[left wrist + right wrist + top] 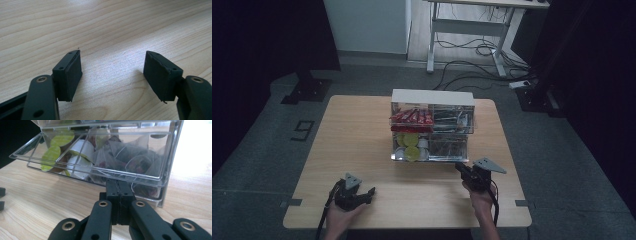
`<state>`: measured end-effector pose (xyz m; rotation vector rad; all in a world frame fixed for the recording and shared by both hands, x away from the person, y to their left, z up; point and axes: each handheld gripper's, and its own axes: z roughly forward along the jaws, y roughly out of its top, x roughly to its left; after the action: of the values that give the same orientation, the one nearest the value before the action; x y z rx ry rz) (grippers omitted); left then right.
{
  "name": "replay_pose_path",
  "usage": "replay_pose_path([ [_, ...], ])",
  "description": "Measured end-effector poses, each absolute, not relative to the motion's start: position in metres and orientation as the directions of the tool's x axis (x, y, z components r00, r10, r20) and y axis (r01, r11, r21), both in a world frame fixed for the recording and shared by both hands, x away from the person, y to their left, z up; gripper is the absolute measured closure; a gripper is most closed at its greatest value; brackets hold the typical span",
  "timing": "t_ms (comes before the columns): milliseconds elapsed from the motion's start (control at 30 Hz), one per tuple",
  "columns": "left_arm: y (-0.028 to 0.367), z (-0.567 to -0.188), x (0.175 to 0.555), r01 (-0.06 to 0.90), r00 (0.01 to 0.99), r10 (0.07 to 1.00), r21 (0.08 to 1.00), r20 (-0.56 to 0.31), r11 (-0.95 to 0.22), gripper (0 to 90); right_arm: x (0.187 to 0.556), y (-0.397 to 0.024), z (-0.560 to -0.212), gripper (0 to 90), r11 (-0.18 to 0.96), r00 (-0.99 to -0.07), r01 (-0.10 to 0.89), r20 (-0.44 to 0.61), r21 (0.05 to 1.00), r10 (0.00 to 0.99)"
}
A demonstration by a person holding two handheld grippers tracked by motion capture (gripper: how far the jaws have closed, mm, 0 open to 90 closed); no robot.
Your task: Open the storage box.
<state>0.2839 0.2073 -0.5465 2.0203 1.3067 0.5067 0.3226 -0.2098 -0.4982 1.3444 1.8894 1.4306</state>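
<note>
A clear plastic organizer [432, 97] with a white top stands at the middle of the wooden table [362, 135]. It holds red packets [412, 117], green-and-white capsule pods [410, 145] and dark sachets. In the right gripper view its lower bin [100, 173] is tilted open, with pods [62, 147] on one side and tea bags [130, 162] on the other. My right gripper [117, 183] is shut, its tips just under the bin's front lip; it sits at the organizer's front right [462, 169]. My left gripper [112, 53] is open over bare wood, near the front left edge [354, 192].
The table's front edge runs close behind both hands. A white desk frame [472, 30] and loose cables [472, 65] lie on the floor beyond the table. Black stands flank the table at the far left and far right.
</note>
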Motion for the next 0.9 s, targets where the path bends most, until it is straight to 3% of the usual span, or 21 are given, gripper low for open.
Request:
replay_pose_path([
  [900, 0.207, -0.546, 0.285, 0.646, 0.42, 0.907, 0.711, -0.027, -0.278, 31.2, 0.328, -0.213, -0.465, 89.2, -0.044, -0.45, 0.404, 0.241, 0.914, 0.86],
])
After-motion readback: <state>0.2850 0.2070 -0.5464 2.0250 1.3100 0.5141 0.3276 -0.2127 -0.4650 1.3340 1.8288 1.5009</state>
